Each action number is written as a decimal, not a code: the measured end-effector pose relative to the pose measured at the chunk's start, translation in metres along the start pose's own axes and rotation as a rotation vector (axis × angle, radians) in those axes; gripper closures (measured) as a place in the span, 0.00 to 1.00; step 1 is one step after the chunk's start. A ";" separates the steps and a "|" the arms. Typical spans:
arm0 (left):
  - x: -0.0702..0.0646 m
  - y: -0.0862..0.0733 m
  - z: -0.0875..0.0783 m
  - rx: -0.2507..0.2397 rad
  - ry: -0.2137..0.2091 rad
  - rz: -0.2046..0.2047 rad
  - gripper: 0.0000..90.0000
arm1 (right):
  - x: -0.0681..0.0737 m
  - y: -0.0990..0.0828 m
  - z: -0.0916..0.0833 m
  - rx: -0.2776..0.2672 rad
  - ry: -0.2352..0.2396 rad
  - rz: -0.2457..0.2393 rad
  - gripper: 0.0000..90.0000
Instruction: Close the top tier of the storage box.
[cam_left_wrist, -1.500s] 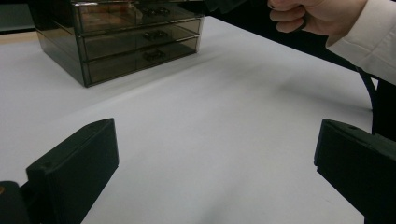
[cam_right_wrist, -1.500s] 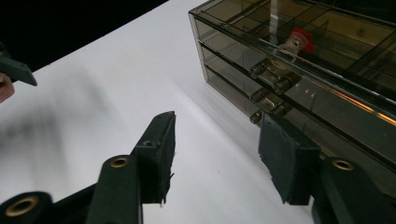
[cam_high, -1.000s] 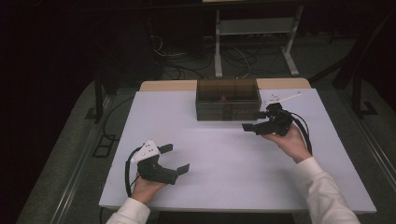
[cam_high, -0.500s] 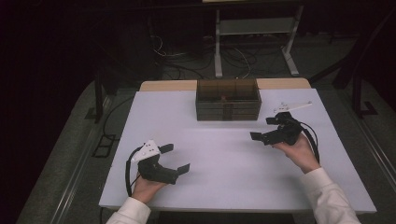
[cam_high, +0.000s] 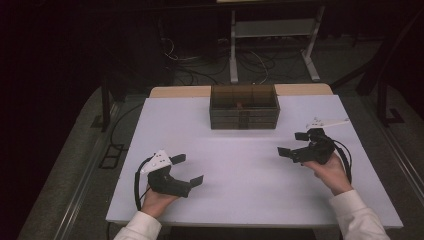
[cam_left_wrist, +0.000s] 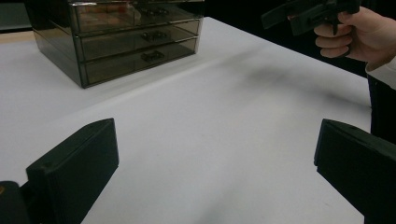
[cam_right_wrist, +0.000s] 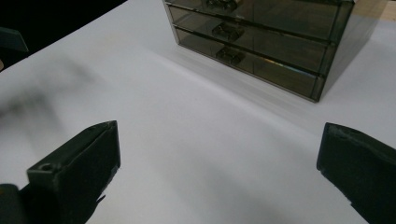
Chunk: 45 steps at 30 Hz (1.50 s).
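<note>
White tabletop, both grippers empty, drawer box at the far edge.
Nearest, left gripper (cam_high: 187, 170) and right gripper (cam_high: 294, 143) stand spread wide; beyond, the smoky drawer box (cam_high: 244, 107) looks rigid, light, slick-walled, best taken by a small drawer handle (cam_right_wrist: 230, 54).

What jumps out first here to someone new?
The smoky see-through drawer unit at the far middle of the white table, its three drawers shut. Then the two black grippers held on either side nearer the person: left gripper and right gripper, both with jaws open and nothing between them.
</note>
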<state>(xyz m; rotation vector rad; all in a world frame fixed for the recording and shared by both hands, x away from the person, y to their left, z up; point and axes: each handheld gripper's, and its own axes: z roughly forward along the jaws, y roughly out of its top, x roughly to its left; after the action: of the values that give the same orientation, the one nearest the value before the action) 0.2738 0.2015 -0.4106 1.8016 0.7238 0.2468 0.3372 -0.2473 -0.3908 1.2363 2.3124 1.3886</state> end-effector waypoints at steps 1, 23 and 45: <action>0.000 0.000 0.000 0.001 0.000 0.001 0.00 | 0.000 -0.002 -0.001 -0.004 -0.001 0.000 0.00; 0.004 0.000 -0.001 0.003 0.008 -0.006 0.00 | 0.005 -0.034 -0.025 -0.047 -0.010 0.014 0.00; 0.003 0.000 0.001 0.011 -0.003 -0.002 0.00 | 0.006 -0.066 -0.042 -0.090 -0.077 -0.009 0.00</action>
<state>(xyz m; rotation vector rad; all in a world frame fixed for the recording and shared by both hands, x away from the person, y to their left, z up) 0.2770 0.2025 -0.4119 1.8109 0.7258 0.2392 0.2742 -0.2848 -0.4192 1.2288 2.1776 1.3993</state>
